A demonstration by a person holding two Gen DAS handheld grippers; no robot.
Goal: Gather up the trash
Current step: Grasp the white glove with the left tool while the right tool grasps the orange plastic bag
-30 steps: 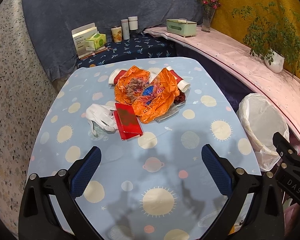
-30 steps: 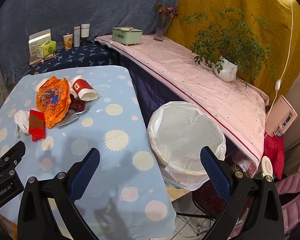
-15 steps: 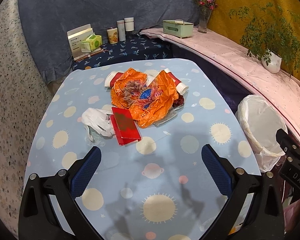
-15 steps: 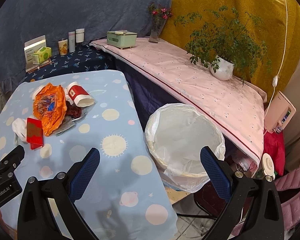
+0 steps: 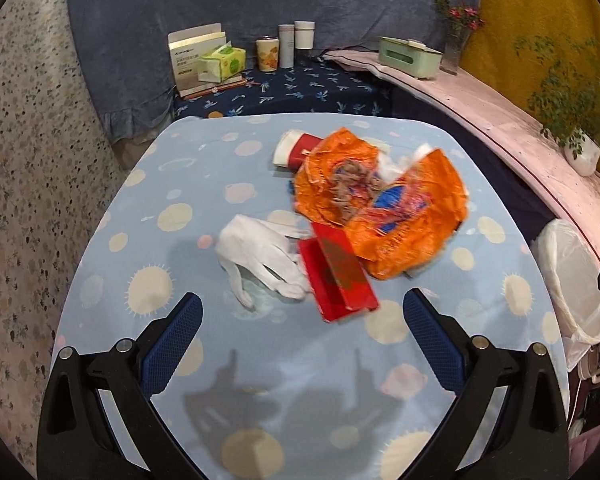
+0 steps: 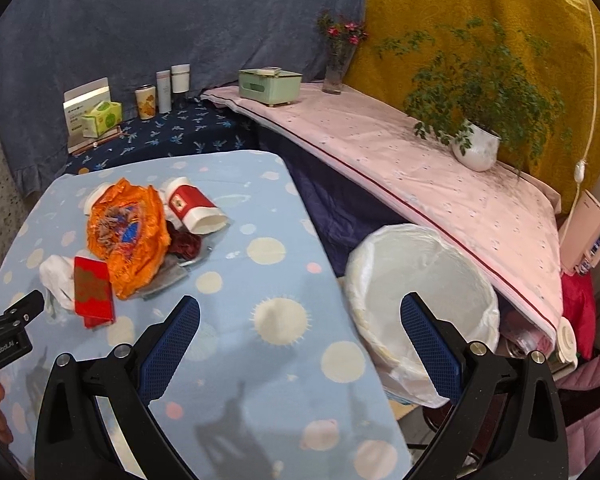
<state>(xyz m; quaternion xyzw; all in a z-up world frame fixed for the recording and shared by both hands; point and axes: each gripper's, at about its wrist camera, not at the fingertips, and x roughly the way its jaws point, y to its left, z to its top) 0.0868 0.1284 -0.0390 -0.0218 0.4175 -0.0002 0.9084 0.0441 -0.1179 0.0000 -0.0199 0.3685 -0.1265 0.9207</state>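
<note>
trash just ahead of the left gripper

litter is heaped on the table (image 5: pixel 148 184). taking the red box (image 5: pixel 340 276) as landmark, the left gripper (image 5: pixel 302 330) is held just short of its near end, jaws spread wide and empty. the box's long axis runs away from that gripper, tilted slightly left. a white glove (image 5: pixel 260 256) touches its left side, an orange bag (image 5: pixel 404 216) lies behind. the right gripper (image 6: pixel 300 334), also wide and empty, is farther off, beside the lined bin (image 6: pixel 416 280).
</note>
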